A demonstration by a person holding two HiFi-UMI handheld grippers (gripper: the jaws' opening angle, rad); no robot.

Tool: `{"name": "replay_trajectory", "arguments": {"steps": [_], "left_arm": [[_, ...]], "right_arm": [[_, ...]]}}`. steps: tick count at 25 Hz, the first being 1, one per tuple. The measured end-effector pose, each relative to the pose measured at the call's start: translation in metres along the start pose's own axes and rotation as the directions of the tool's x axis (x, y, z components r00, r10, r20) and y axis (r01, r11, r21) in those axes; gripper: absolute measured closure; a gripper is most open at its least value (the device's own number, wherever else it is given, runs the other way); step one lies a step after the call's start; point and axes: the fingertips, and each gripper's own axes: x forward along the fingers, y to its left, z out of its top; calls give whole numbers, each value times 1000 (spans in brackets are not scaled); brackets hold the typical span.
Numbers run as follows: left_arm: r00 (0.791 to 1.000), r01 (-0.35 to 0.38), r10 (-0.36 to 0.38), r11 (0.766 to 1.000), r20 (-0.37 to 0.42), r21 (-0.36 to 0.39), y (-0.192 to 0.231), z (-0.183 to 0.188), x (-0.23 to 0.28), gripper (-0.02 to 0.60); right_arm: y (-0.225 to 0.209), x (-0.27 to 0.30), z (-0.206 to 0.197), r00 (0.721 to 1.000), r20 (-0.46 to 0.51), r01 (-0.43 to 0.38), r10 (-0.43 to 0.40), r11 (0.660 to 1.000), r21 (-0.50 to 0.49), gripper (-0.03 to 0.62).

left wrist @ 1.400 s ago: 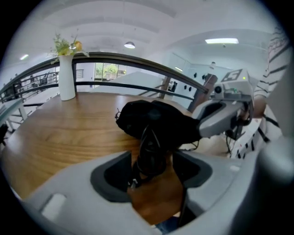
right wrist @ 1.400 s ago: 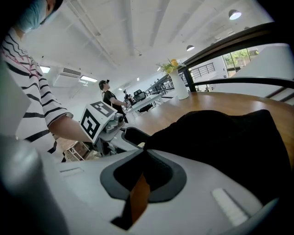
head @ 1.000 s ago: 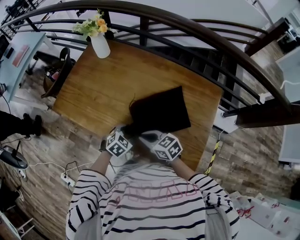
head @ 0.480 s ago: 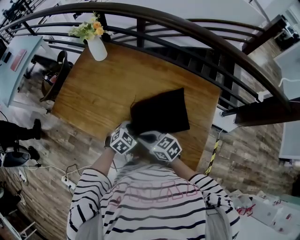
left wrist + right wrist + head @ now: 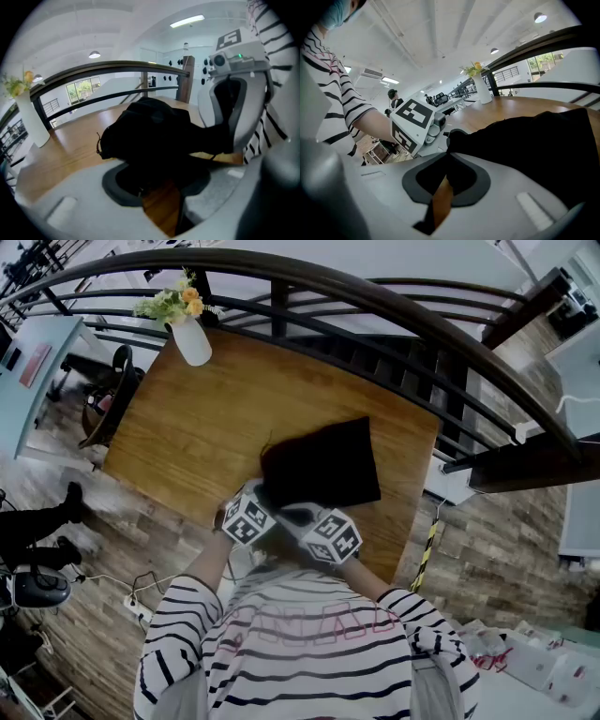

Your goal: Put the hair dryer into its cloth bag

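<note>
A black cloth bag (image 5: pixel 323 465) lies flat on the wooden table (image 5: pixel 206 418), close to the near edge. In the left gripper view the bag (image 5: pixel 150 131) bulges into a rounded lump; the hair dryer itself is hidden. My left gripper (image 5: pixel 262 497) is at the bag's near left corner. Its jaws (image 5: pixel 157 180) are opening, with black cloth loosely between the pads and wood showing in the gap. My right gripper (image 5: pixel 292 512) is beside it, shut (image 5: pixel 447 180) on the bag's (image 5: pixel 534 145) near edge. Each gripper shows in the other's view: the right (image 5: pixel 234 93), the left (image 5: pixel 417 124).
A white vase (image 5: pixel 190 338) with flowers stands at the table's far left corner. A dark curved railing (image 5: pixel 375 296) runs behind the table. Cables and a power strip (image 5: pixel 136 601) lie on the floor at the left. Bare wood stretches left of the bag.
My left gripper has shifted a little to the right, closer to the bag's near corner and the right gripper. The right gripper and the bag have kept still.
</note>
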Motion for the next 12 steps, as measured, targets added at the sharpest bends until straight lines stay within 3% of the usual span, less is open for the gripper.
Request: {"name": "replay_trajectory", "arguments": {"steps": [12], "left_arm": [[999,-39,42,995,34,-92,10,-9,-22,364]], "right_arm": [[-5,5,0,999,6,44,-44,999,-5,557]]}}
